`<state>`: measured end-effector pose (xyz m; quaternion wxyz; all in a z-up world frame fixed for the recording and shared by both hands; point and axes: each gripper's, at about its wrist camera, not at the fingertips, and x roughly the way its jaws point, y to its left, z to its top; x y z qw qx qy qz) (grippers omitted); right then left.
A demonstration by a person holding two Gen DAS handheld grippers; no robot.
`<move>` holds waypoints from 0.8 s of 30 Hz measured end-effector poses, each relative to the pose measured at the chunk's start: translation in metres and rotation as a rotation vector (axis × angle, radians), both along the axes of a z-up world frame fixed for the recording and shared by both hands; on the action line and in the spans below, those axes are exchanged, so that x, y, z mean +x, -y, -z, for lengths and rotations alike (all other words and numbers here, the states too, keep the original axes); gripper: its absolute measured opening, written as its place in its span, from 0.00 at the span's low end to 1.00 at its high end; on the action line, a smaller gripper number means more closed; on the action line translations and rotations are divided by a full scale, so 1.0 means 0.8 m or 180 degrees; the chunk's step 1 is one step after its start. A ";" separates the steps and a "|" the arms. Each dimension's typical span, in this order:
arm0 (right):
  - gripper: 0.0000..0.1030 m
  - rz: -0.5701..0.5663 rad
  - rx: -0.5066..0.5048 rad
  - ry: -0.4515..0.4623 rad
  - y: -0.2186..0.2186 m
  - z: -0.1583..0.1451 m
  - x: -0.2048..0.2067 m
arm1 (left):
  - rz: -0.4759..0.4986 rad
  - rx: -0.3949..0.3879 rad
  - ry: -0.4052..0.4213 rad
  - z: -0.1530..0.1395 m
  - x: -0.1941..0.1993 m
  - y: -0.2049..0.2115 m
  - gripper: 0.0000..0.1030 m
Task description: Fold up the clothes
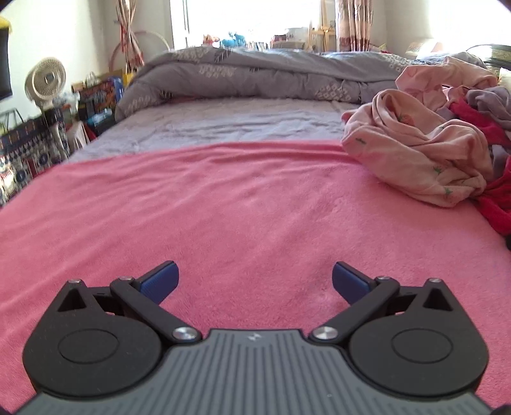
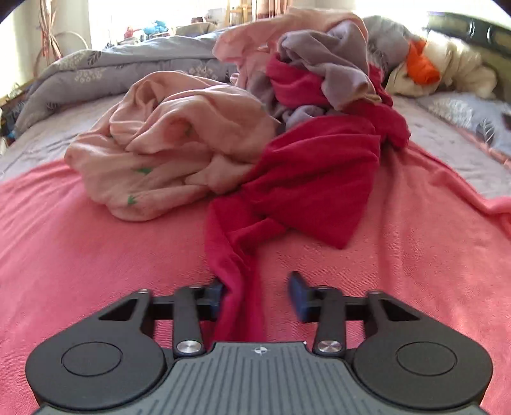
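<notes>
One fan (image 1: 44, 79); two curtains (image 1: 354, 22).

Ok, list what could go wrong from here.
1. The red garment lies only against one pad of the right gripper; the other pad stands clear, so closing may miss it.
2. Its far end runs under the pink garment and grey one, so pulling may drag the pile.

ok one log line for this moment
left gripper open, empty, over pink blanket | right gripper open, red garment strip between jaws, not clamped
</notes>
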<state>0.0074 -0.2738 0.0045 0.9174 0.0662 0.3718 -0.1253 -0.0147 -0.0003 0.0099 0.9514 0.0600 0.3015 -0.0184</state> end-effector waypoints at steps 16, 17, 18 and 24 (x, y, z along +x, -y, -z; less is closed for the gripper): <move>0.09 0.1677 -0.1009 0.0391 0.249 -0.101 -0.027 | 0.0565 -0.0223 -0.0133 -0.021 0.019 0.006 1.00; 0.15 0.1798 -0.0906 0.0380 0.277 -0.108 -0.030 | 0.0626 -0.0174 -0.0068 -0.030 0.021 0.018 1.00; 0.26 0.1815 -0.0759 0.0328 0.301 -0.110 -0.034 | 0.0641 -0.0129 -0.0014 -0.036 0.023 0.027 1.00; 0.66 0.0778 -0.1111 0.0182 0.240 -0.100 -0.065 | 0.0633 0.0014 -0.0101 -0.028 0.049 0.084 1.00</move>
